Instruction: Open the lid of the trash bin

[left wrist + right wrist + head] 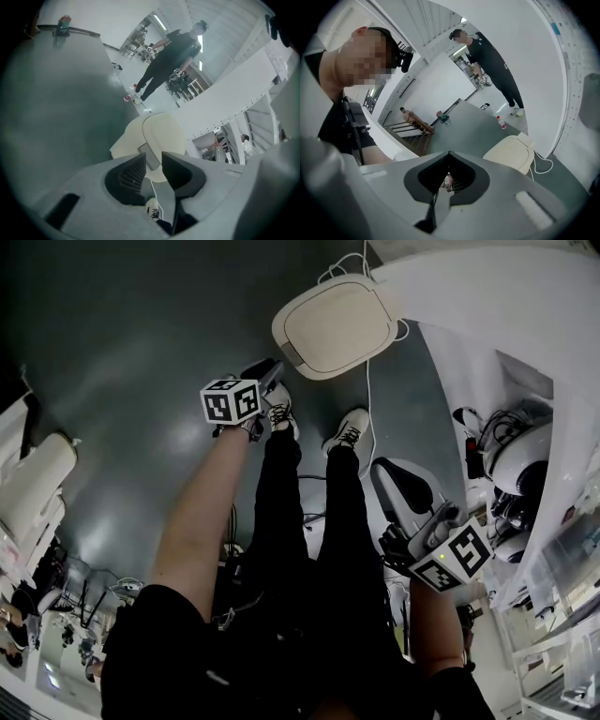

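Standing in black trousers [281, 521] on a dark grey floor [122, 352], with one gripper in each hand. Holds the right gripper [449, 157] low beside the right thigh, its marker cube [457, 557] turned up toward the head camera, jaws together with their tips meeting and nothing between them. Reaches the left gripper [153, 160] further forward on a bare, outstretched arm [202, 512], above the white left shoe [279, 411], jaws apart, ribbed pads [133, 173] pressing on nothing; shows through the gap only that shoe below and the bin beyond. Aims both grippers downward and ahead. Finds the trash bin [333, 324] on the floor just past the toes and close to a curved white wall [487, 306]: cream, rounded, its lid [164, 131] down and shut, a small grey panel [291, 354] at the near edge, apart from both grippers. Traces a white cable [368, 413] from the bin's side across the floor, past the right shoe [347, 432]. Picks out, well beyond the bin in both gripper views, another person [166, 56] in black standing on the same floor, and a bottle [501, 123] on the ground near that person's feet.
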